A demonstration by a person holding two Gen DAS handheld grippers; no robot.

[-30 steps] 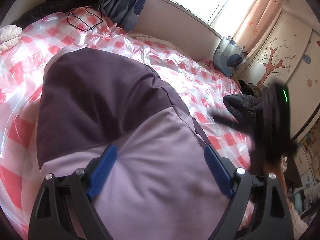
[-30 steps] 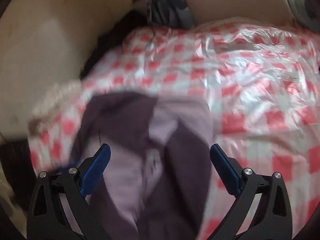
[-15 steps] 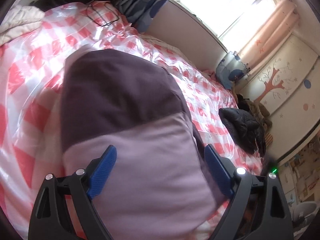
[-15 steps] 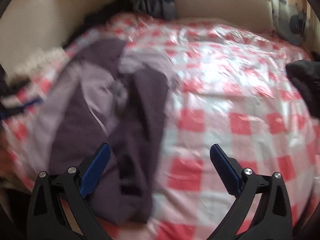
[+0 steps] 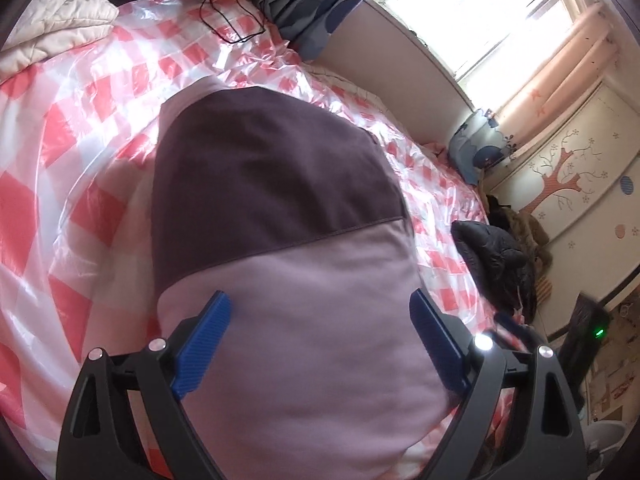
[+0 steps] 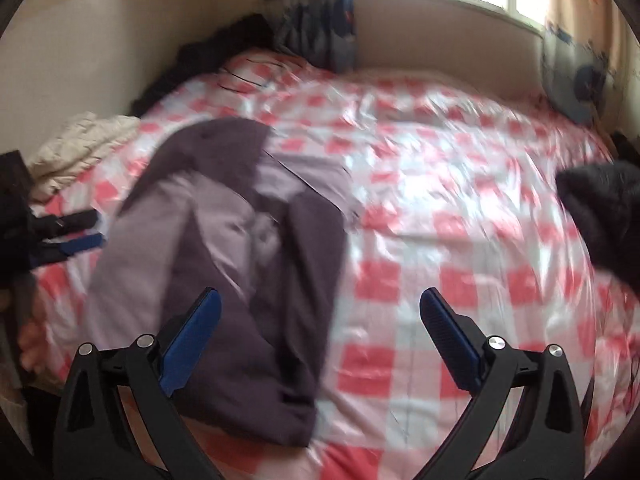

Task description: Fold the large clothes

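The right gripper (image 6: 320, 336) has pulled back and swung rightward off the purple two-tone garment (image 6: 224, 264), so it now hovers over bare checked plastic sheet (image 6: 460, 208) with its jaws spread and empty. The left gripper (image 5: 320, 340) stays low over the garment's lilac panel, jaws likewise spread, holding nothing. The garment lies in a narrow folded strip near the bed's near-left corner, suggesting the lengthwise folds are done and a crosswise fold remains.
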